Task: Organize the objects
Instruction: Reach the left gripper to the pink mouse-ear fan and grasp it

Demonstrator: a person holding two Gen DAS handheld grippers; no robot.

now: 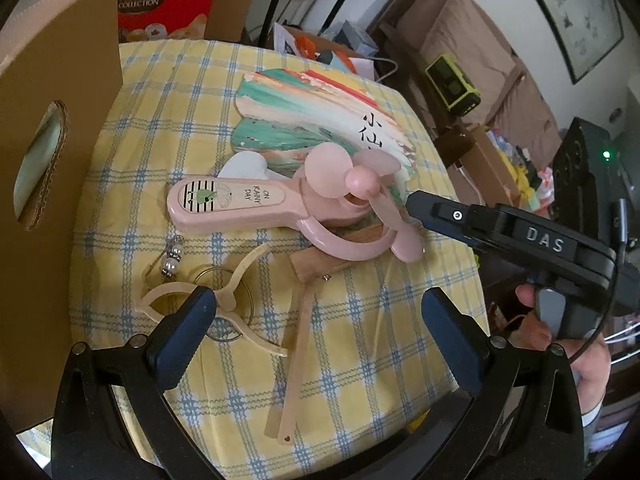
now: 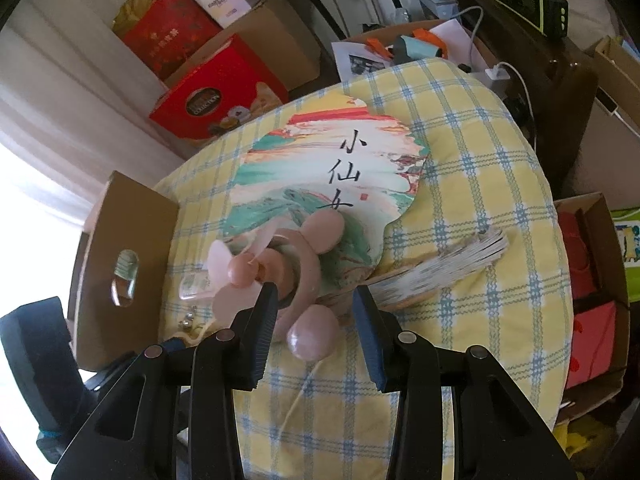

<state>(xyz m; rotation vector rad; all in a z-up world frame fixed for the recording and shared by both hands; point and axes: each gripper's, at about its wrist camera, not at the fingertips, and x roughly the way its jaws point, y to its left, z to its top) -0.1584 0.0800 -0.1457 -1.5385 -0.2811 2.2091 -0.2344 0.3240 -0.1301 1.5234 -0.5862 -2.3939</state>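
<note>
A pink handheld fan (image 1: 256,208) with mouse ears lies on the yellow checked tablecloth (image 1: 168,104), partly over a painted paper fan (image 1: 320,116). A beige hair clip (image 1: 224,304), a beaded charm (image 1: 172,258) and a wooden fan handle (image 1: 298,344) lie near me. My left gripper (image 1: 320,320) is open above the clip and handle. My right gripper (image 2: 316,300) is open, its jaws on either side of the pink fan's head (image 2: 280,272), and it also shows in the left wrist view (image 1: 500,232). The paper fan (image 2: 328,176) lies beyond.
An open cardboard box (image 1: 52,168) stands at the table's left edge, seen also in the right wrist view (image 2: 120,264). A white tassel (image 2: 440,268) lies right of the fans. Red gift boxes (image 2: 216,96) and clutter surround the table.
</note>
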